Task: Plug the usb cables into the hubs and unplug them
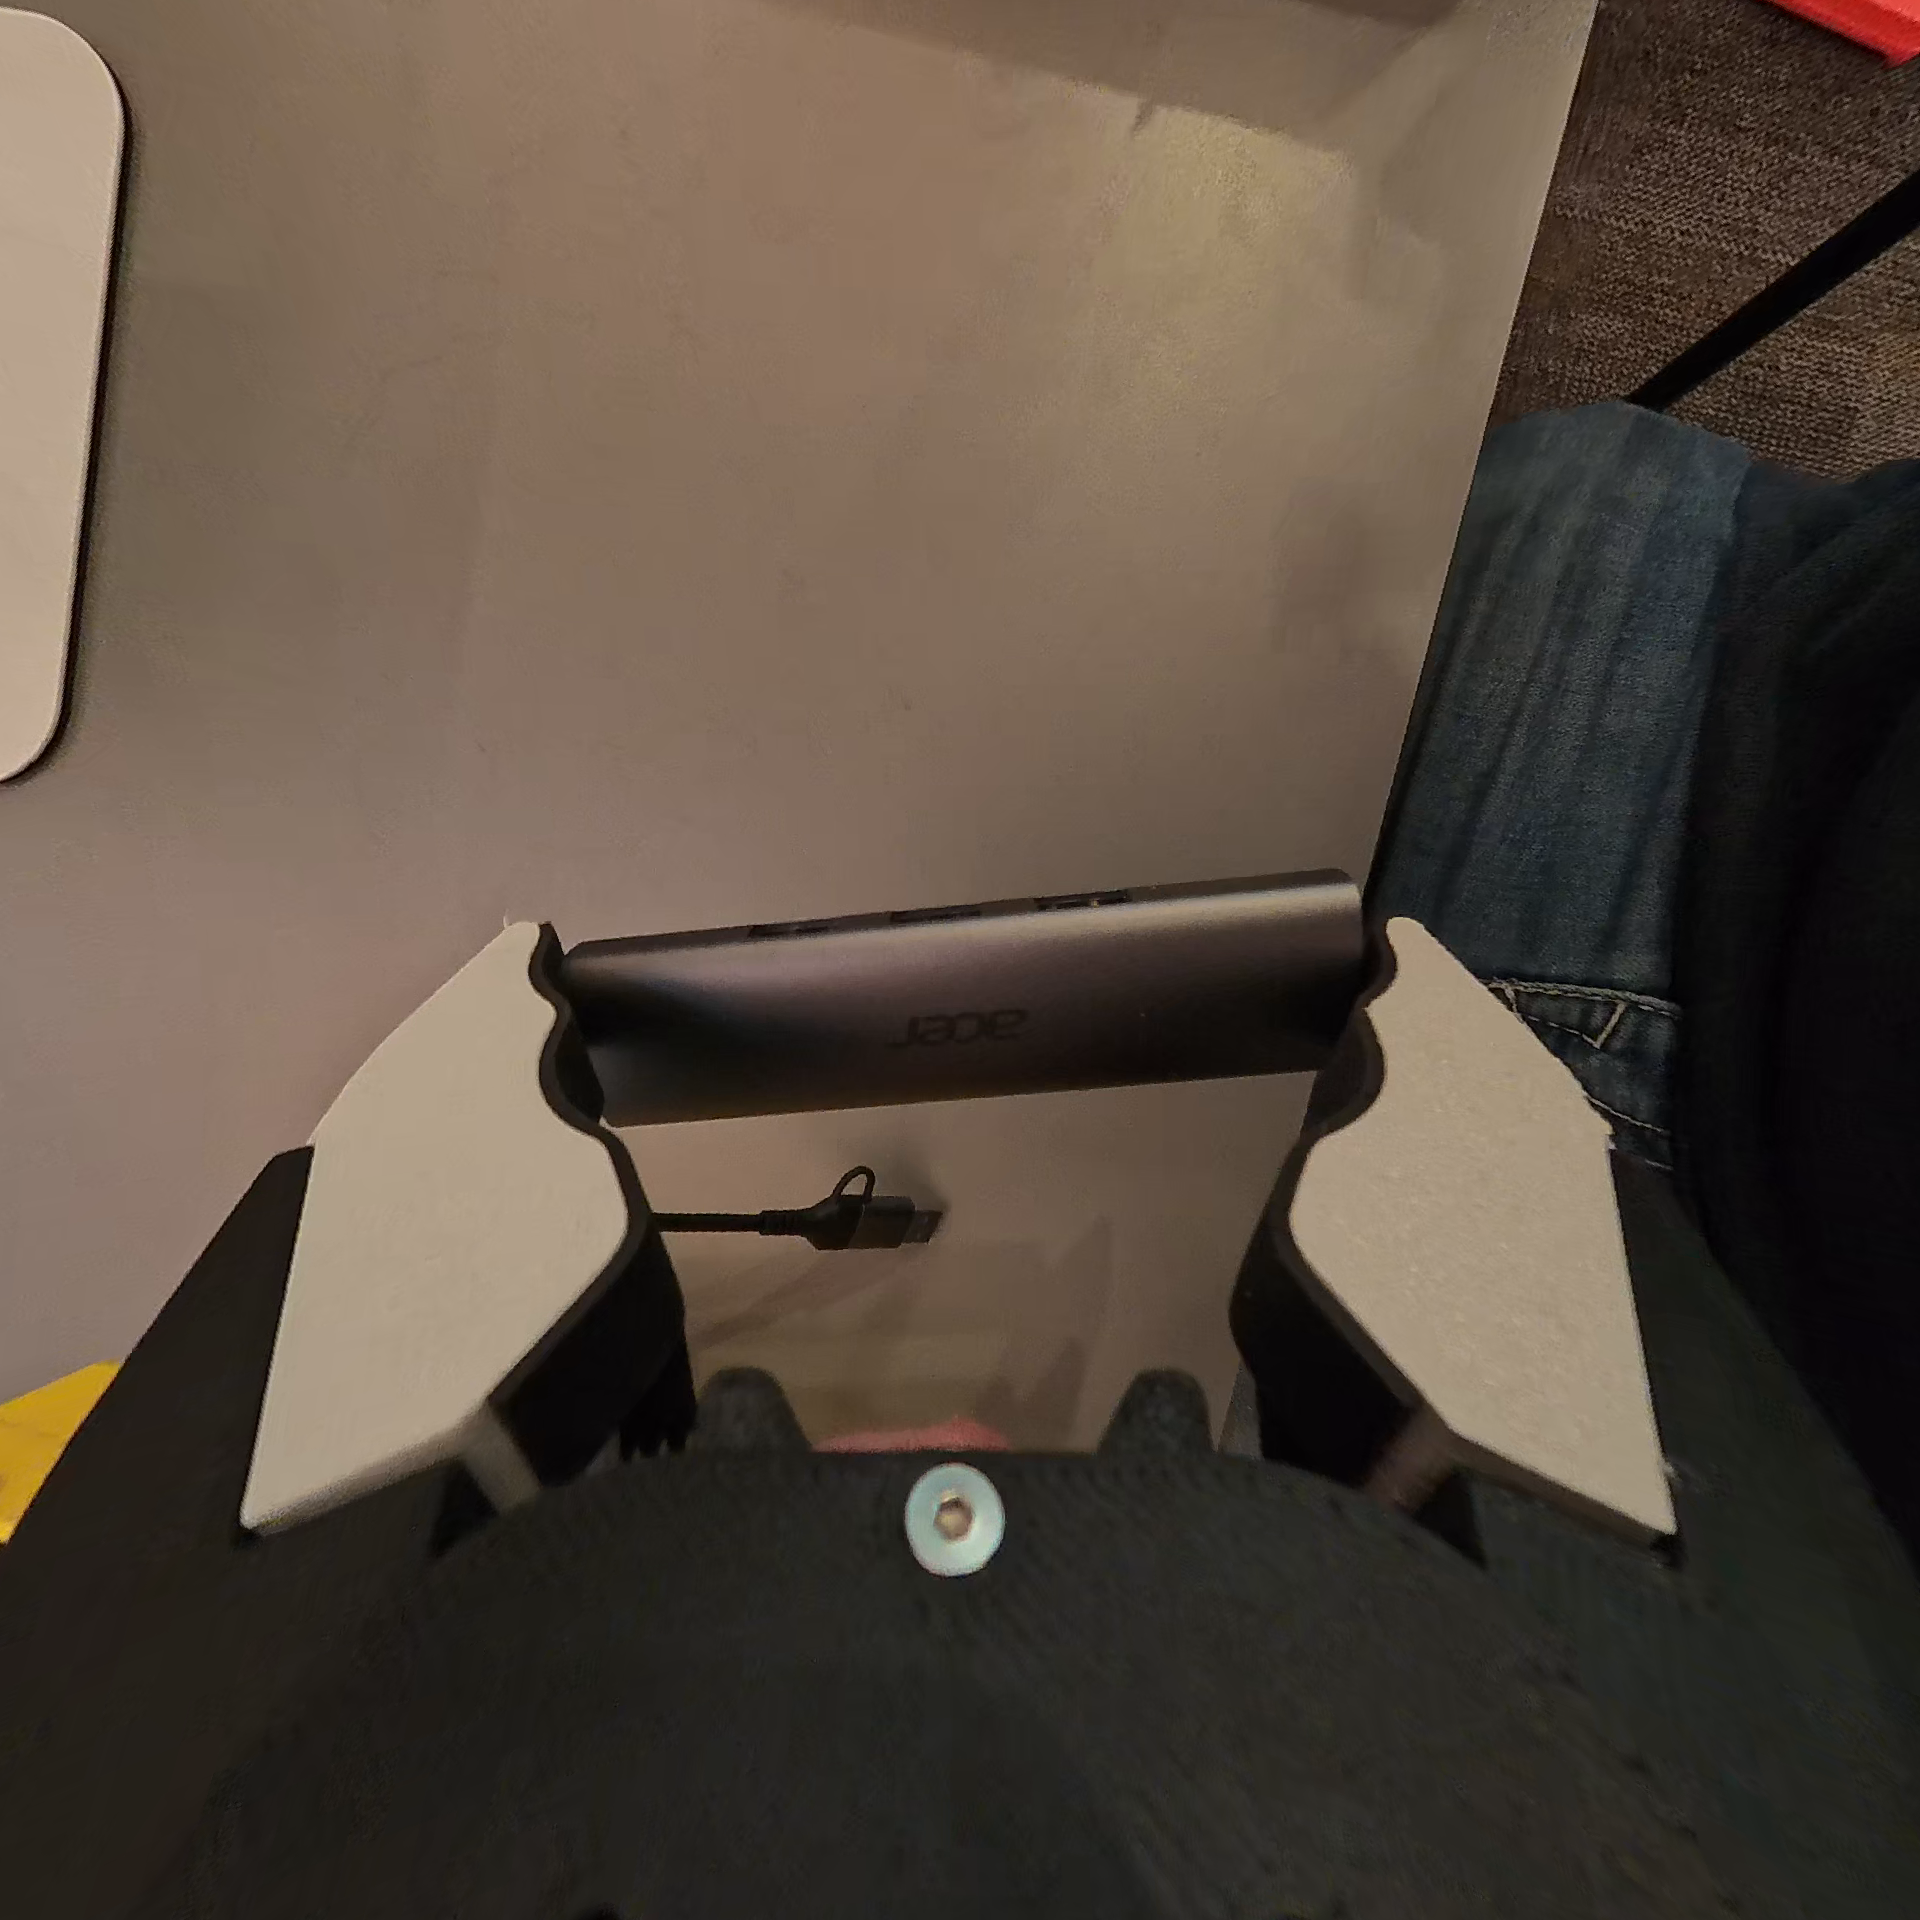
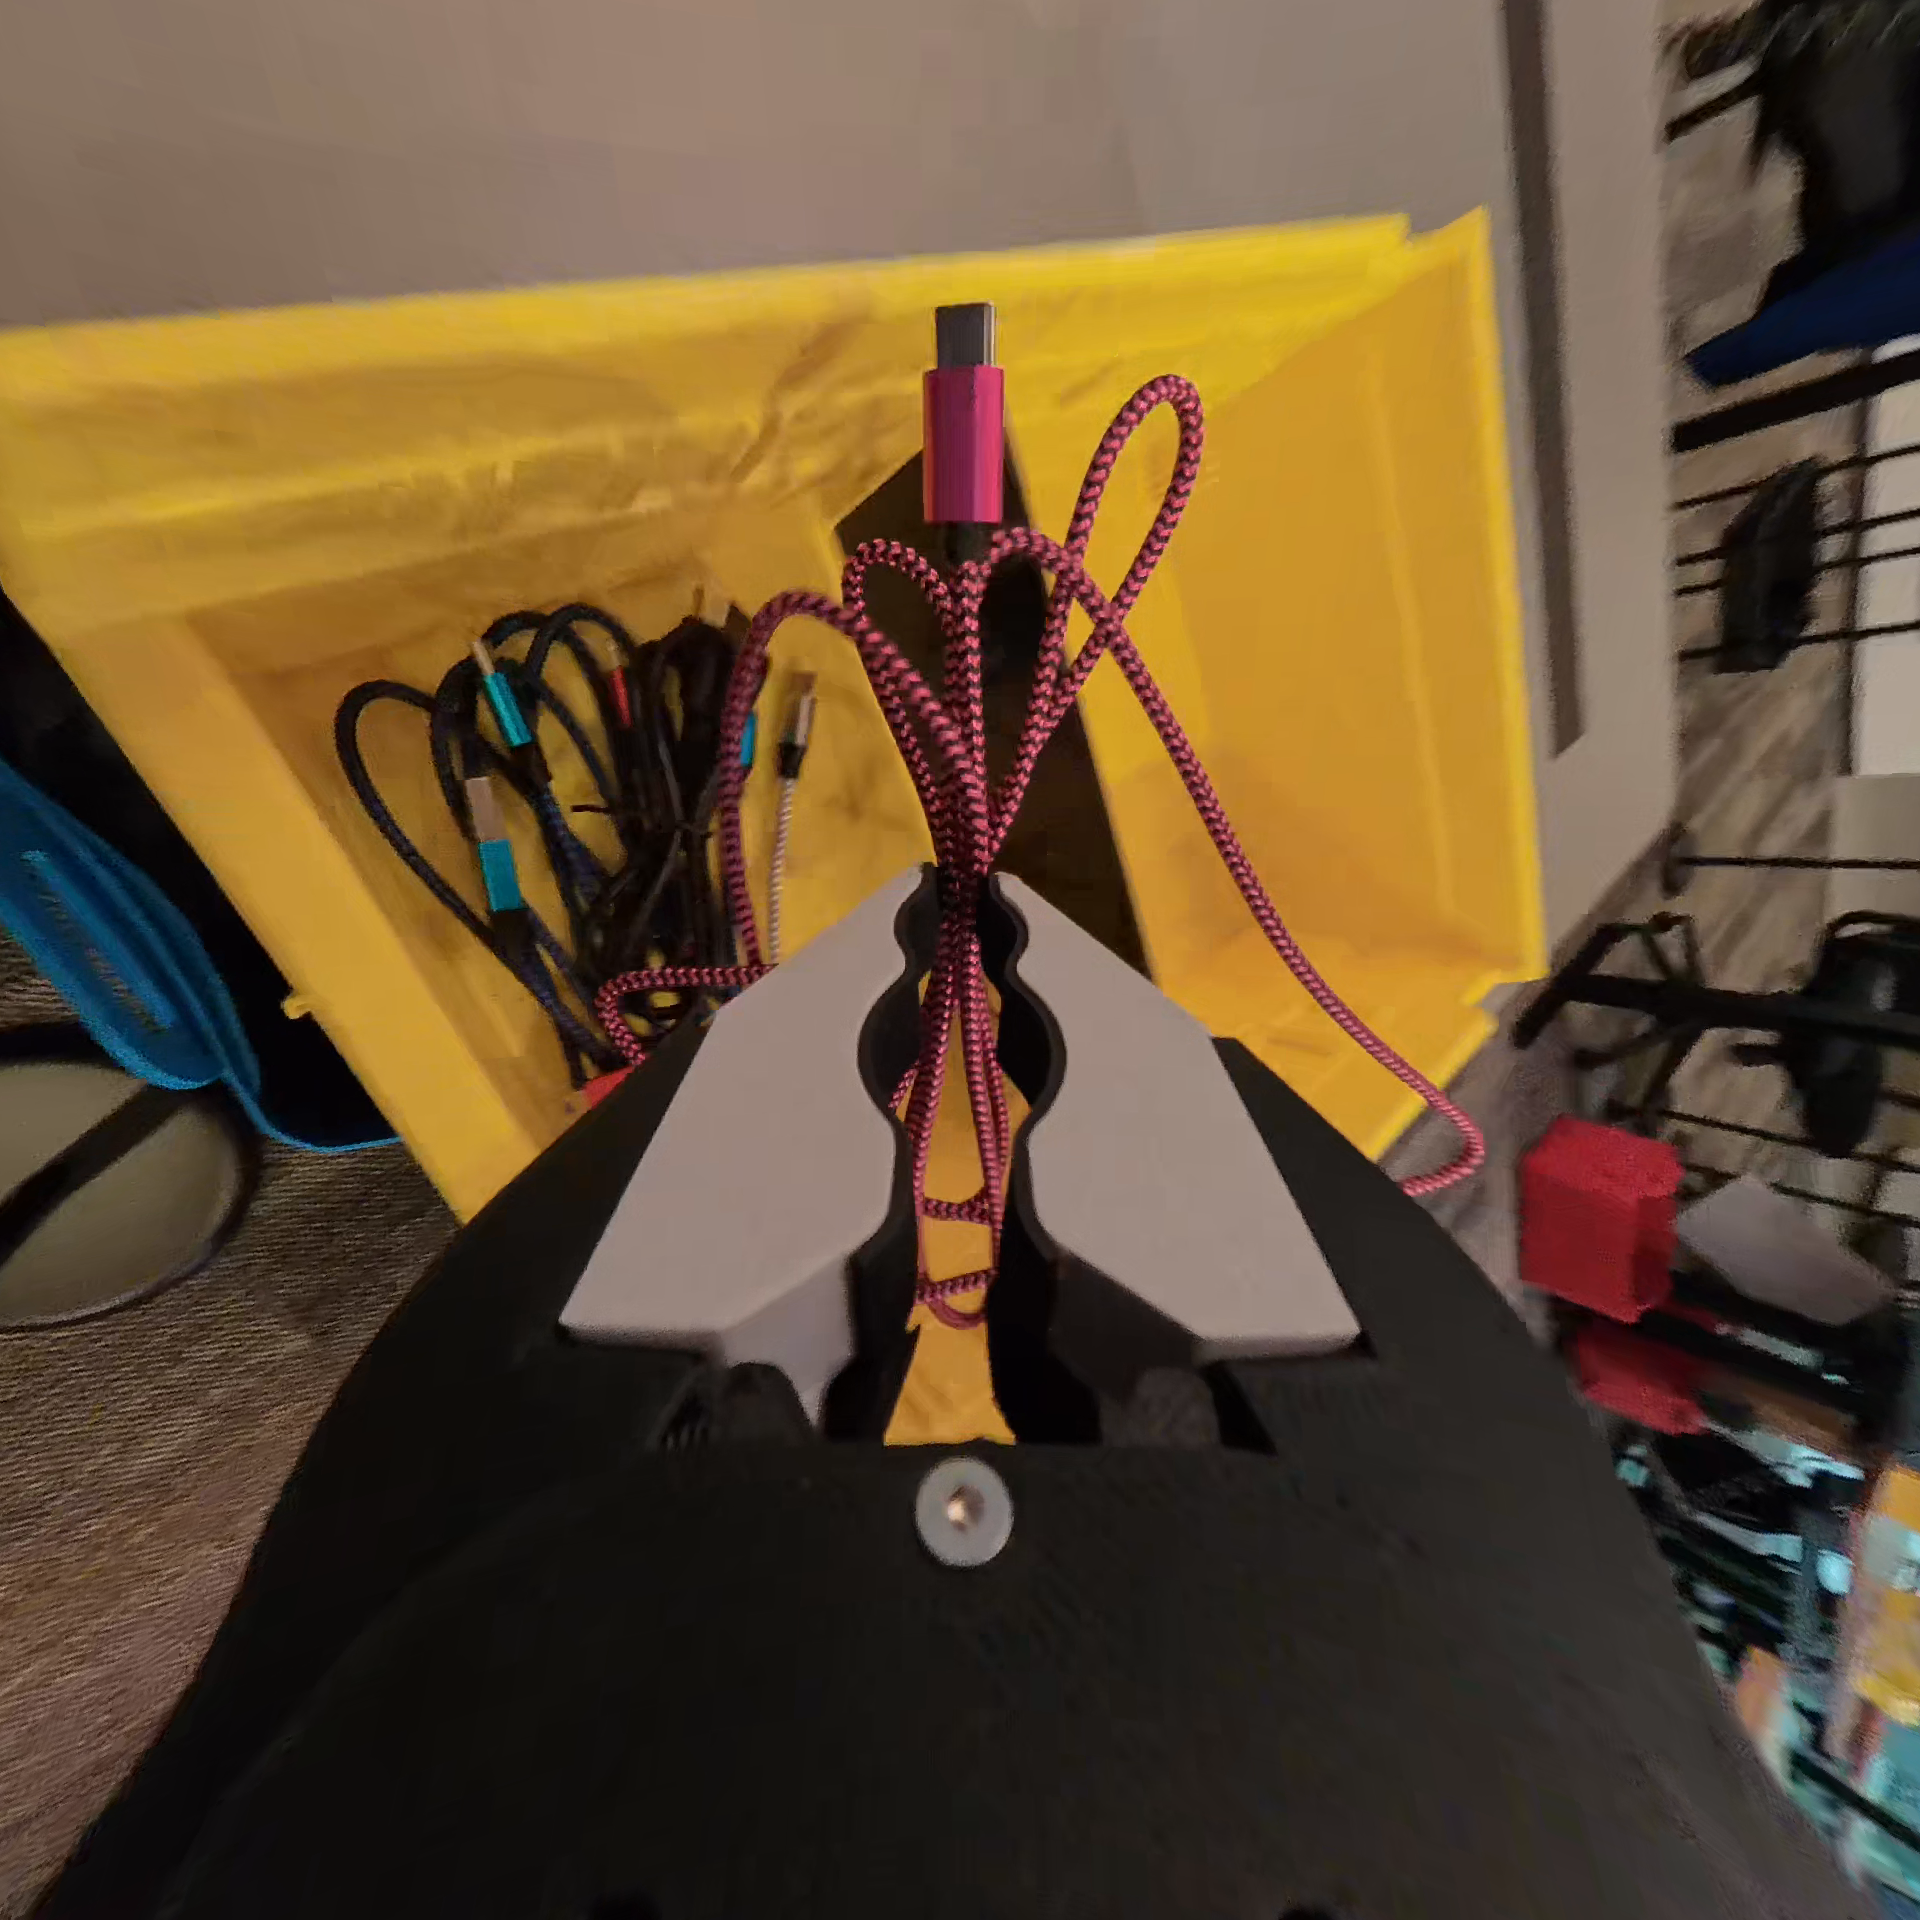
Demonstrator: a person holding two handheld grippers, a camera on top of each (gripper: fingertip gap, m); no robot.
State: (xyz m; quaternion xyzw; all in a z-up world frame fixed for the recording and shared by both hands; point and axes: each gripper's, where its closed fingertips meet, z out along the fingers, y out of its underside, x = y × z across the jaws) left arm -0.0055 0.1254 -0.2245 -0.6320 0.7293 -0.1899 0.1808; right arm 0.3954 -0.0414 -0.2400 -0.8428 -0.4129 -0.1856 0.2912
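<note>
**Both tongs loaded: hub in the left, pink cable in the right**

Left gripper (image 1: 961, 1023) spread wide and clamped on the two ends of a dark grey USB hub (image 1: 966, 1018), held crosswise at mid-frame above a grey tabletop (image 1: 727, 520). Row of ports visible along the hub's far edge. Below it, lower centre, the hub's own short black braided lead (image 1: 831, 1221) ending in a USB plug. White rounded pad (image 1: 42, 364) at upper left; denim-clad leg (image 1: 1579, 727) along the right edge.

Right gripper (image 2: 961, 883) nearly closed, pinching a bunched pink-and-black braided USB cable (image 2: 961, 935). Pink-sleeved connector (image 2: 963, 436) standing upright above the fingertips at upper centre, loops splaying to either side, one strand trailing off to lower right. Behind, a yellow bin (image 2: 312, 468) filling the upper left, with a tangle of black and blue cables (image 2: 582, 810) inside.
</note>
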